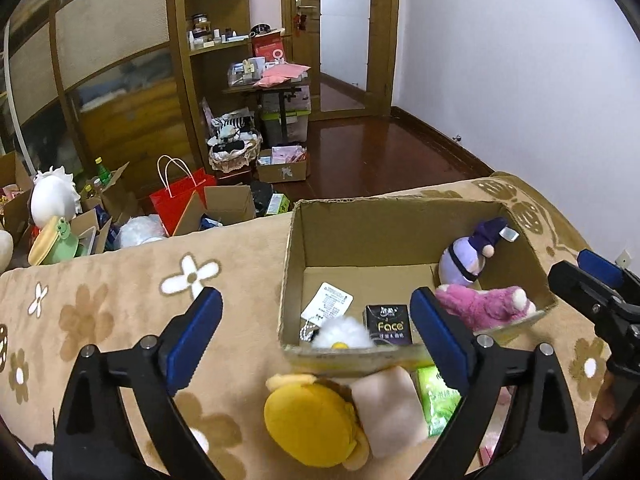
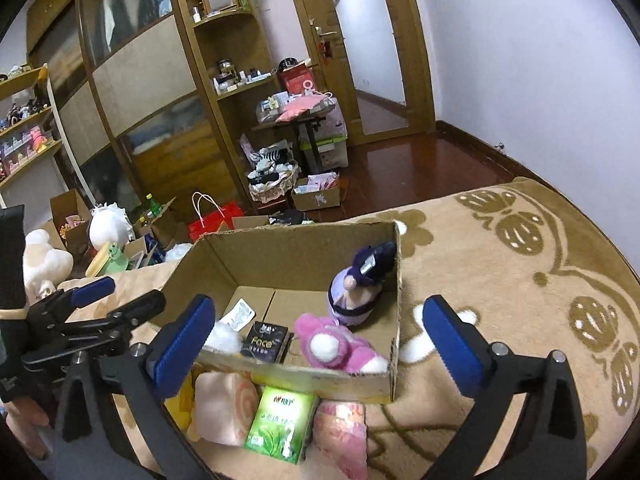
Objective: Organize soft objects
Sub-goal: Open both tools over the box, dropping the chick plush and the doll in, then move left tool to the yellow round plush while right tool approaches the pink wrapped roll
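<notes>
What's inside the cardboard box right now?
The cardboard box holds a purple doll, a pink plush, a black Face pack, a white fluffy toy and a paper tag. The near wall hides the floor just behind it.

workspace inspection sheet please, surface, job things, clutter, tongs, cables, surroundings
surface: tan flowered blanket, cardboard box on it
job's things in box: purple doll upright at the right wall, pink plush, white plush, black pack, paper tag
job's things outside box, at its near wall: yellow plush, cream roll, green pack, pink towel
clutter: red bag, open cartons and toys on the floor
tongs: left tongs open, empty; right tongs open, empty
cables: nothing seen
surroundings: wooden shelves, door, white wall
</notes>
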`<state>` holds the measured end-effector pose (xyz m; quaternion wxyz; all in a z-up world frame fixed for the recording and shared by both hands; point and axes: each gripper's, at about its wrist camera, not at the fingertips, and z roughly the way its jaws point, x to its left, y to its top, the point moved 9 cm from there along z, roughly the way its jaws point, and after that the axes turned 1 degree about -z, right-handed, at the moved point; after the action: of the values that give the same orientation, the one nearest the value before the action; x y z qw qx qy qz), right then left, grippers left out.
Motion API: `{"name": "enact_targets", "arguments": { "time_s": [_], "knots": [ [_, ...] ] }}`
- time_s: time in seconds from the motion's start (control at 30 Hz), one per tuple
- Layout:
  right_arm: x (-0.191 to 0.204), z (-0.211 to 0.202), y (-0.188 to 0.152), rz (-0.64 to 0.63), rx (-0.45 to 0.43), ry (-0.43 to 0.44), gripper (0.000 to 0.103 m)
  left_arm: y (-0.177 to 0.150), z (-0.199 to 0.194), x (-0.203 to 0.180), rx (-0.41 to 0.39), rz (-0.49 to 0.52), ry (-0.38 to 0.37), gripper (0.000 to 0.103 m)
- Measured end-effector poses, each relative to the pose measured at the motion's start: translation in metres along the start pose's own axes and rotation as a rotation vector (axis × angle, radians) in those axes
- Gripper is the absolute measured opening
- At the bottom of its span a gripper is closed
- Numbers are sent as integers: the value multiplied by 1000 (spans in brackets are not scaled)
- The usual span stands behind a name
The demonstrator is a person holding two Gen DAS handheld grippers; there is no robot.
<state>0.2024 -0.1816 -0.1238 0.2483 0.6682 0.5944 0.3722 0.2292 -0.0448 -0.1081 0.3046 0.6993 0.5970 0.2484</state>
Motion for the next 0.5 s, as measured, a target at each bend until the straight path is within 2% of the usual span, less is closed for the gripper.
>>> {"name": "enact_targets", "arguments": {
  "time_s": [0.23, 0.5],
  "knots": [
    [-3, -23, -9, 20, 14, -8, 103, -18, -28, 11, 43, -32, 11, 99],
    [4, -43, -22, 30, 49, 12, 103, -36, -56, 10, 99, 16, 29, 99]
  ]
}}
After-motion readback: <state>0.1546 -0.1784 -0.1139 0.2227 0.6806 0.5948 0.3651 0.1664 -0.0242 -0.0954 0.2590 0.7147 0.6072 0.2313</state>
